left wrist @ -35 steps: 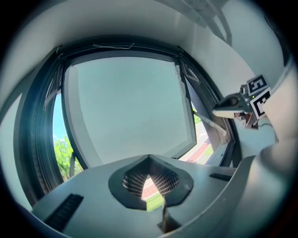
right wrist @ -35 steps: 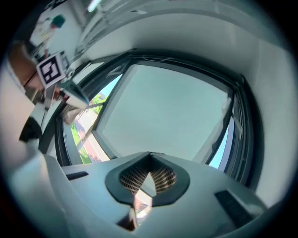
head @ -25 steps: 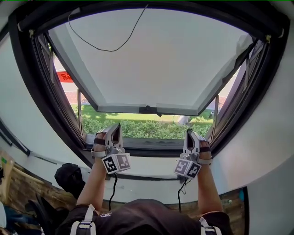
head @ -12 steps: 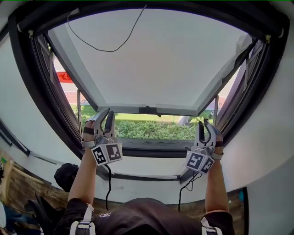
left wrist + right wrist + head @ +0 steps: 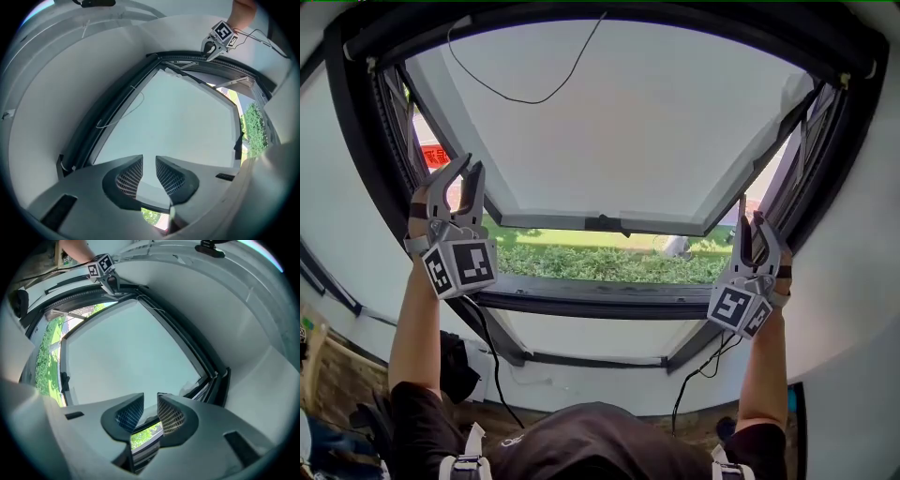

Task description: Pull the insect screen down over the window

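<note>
- The left gripper was raised beside the left side of the window. Its jaws stood part-way apart with nothing between them.
- The right gripper was up at the right side, its jaws opening — also empty, with only the frame and greenery showing through the gap.
- No mesh lay across the opening. The screen was probably rolled up in the dark housing along the top, well above both grippers.
- A thin cord hung in a loop from that housing, in front of the pale sash that was tilted outward.
- The step in hand looked like the reach for something to pull, and nothing had yet been gripped.
- To do it well, each gripper needed to go higher and widen enough to take the screen's bottom bar, if one showed, or else the cord.
- The two grips would best be level and evenly spaced — a lopsided hold could skew the mesh in its side tracks.
- The cord looked thin and slack, so the pads should close fully on it before any downward load.
- The pull itself should be straight down and steady, kept clear of the sash.
</note>
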The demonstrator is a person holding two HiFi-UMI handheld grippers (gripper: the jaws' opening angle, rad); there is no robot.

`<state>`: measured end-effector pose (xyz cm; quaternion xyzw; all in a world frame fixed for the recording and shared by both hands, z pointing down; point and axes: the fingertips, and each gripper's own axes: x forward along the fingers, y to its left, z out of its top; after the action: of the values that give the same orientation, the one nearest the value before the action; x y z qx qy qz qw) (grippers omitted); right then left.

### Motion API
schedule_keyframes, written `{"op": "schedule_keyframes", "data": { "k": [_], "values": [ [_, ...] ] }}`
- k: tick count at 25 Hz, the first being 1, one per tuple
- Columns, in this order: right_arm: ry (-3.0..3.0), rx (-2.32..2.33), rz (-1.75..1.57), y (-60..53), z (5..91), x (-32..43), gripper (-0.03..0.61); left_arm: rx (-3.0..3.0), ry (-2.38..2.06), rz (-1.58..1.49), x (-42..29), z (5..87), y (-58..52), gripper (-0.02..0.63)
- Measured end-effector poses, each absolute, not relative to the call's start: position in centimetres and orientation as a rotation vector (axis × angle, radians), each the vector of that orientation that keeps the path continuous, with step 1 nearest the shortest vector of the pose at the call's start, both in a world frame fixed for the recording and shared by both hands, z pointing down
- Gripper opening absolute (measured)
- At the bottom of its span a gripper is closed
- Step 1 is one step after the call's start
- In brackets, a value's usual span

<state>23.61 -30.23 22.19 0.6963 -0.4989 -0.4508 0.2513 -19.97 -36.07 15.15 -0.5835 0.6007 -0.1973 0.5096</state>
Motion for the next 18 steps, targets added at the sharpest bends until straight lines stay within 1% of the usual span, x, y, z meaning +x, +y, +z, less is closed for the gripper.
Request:
{"op": "schedule_keyframes", "data": {
  "k": [10, 18],
  "values": [
    [-1.234, 1.868, -1.424, -29.1, 8.6, 22.6, 0.101, -1.231, 1.376, -0.512, -22.3, 4.5, -35.1, 0.099],
    [-1.237, 1.817, -1.406, -29.9, 0.6, 23.0, 0.101, -1.251, 1.373, -0.606, -25.1, -1.2, -35.9, 0.098]
  ]
}}
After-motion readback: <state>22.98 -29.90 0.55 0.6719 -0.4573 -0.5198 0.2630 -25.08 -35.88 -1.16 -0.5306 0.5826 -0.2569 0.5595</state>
